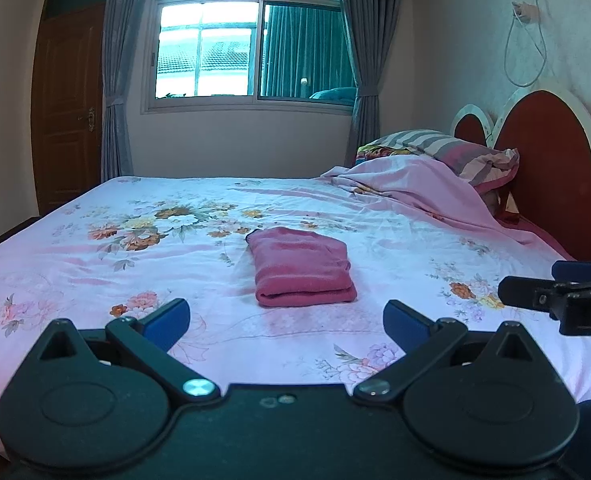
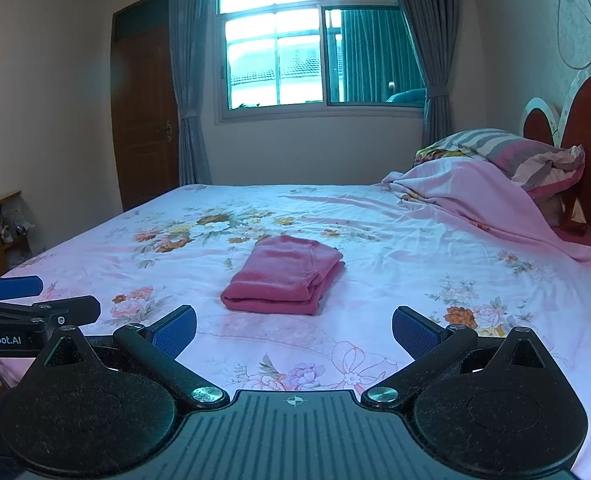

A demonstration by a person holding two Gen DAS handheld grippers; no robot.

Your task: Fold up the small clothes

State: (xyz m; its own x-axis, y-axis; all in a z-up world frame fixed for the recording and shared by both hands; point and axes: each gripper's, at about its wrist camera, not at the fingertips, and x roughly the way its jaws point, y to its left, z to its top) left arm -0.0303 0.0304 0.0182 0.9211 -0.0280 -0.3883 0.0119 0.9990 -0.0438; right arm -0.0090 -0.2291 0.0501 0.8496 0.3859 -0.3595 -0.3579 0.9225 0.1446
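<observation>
Apparently the folding is done: the cloth (image 1: 303, 267) lies as a neat packet on the bed (image 1: 95, 264). Both claws, left (image 1: 287, 326) and right (image 2: 294, 330), gape wide and empty, near it but apart. Next likely comes another garment.

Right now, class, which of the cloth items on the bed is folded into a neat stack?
The dark pink garment in the middle of the floral sheet: a flat rectangle with layered edges. The pale pink blanket by the striped pillow lies rumpled.

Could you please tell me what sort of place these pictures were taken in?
A home bedroom, most likely: a bed with a pink floral sheet, a striped pillow against a red heart-shaped headboard, and a grey-curtained window. A folded pink garment lies on the sheet.
</observation>
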